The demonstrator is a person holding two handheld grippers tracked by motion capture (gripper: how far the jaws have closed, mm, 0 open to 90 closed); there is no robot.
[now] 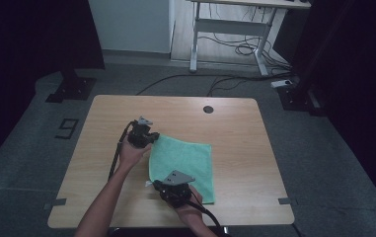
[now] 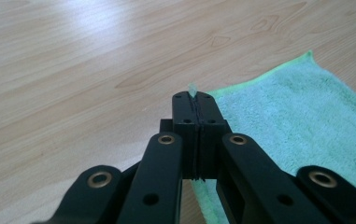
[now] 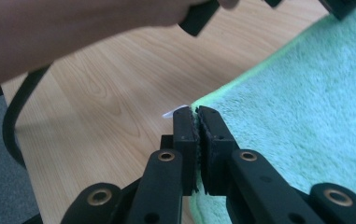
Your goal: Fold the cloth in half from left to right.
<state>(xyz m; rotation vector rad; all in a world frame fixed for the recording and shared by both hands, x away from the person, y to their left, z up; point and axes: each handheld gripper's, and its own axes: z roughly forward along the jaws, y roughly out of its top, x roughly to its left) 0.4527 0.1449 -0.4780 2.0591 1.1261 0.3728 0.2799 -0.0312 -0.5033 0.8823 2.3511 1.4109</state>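
A green towel [image 1: 185, 165] lies spread on the wooden table [image 1: 235, 128], right of the middle. My left gripper [image 1: 148, 140] is shut on the towel's far left corner; in the left gripper view a tip of green cloth [image 2: 192, 88] pokes out between the closed jaws of that gripper [image 2: 195, 100]. My right gripper [image 1: 160, 186] is shut on the near left corner; in the right gripper view the towel's [image 3: 302, 102] edge and a small white tag [image 3: 175, 111] show at the jaw tips of that gripper [image 3: 197, 116]. Both pinched corners are raised slightly off the table.
A dark round grommet hole [image 1: 208, 109] sits near the table's far edge. Beyond the table stand a white desk frame [image 1: 230, 29] and loose cables [image 1: 235, 79] on the grey floor. The left forearm [image 3: 73, 28] crosses the top of the right gripper view.
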